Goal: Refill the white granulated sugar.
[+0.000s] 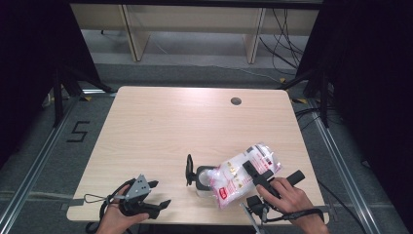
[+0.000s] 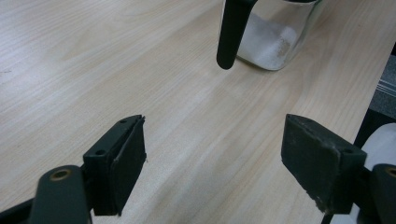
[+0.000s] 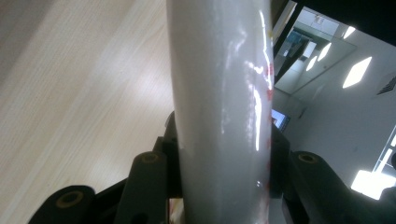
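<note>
White powder bag (image 1: 246, 175) sits clamped in right claw (image 1: 253, 171), tipped over jar (image 1: 203, 179): pouring step. Left claw (image 1: 155, 194) gapes wide, holding nothing; next likely steadies jar.

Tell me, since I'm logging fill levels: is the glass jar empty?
Not empty. The glass jar holds a low layer of white powder at its bottom, seen through its clear wall in the left gripper view.

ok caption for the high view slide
Right claw tips a white bag over a glass jar on the table; left claw waits open.
</note>
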{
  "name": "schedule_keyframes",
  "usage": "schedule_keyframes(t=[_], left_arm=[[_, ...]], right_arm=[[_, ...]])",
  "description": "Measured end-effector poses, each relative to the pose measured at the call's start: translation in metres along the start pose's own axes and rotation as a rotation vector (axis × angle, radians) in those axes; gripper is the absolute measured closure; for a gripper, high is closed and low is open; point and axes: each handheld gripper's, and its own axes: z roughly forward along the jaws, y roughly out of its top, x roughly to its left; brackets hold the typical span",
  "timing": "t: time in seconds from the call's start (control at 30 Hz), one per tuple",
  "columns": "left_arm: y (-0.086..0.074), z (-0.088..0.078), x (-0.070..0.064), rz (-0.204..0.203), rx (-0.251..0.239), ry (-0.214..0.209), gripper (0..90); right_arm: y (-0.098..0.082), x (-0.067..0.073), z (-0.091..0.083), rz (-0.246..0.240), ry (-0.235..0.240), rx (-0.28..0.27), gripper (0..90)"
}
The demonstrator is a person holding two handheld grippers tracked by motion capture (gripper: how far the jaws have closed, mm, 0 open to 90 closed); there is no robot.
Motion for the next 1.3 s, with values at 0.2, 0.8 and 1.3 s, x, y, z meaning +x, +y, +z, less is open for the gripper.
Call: schedule_keyframes(t=[0.2,0.8,1.3], left_arm=[[0.0000,0.0002,-0.0012,-0.016,0.001,0.000,21.6],[-0.0001,-0.0009,-0.0006,-0.015,-0.013,-0.002,21.6],[0.0000,-0.0004,-0.0002,-0.005,-0.012,0.002,21.6]], right_arm=[[0.0001,-0.0004,0.0003,0.000,-0.001,0.000,63.9],[-0.0003,-0.0008,0.0009,-0.007,0.001,0.003,64.0],[-0.0003,-0.0001,0.0017,-0.003,0.004,0.004,64.1]])
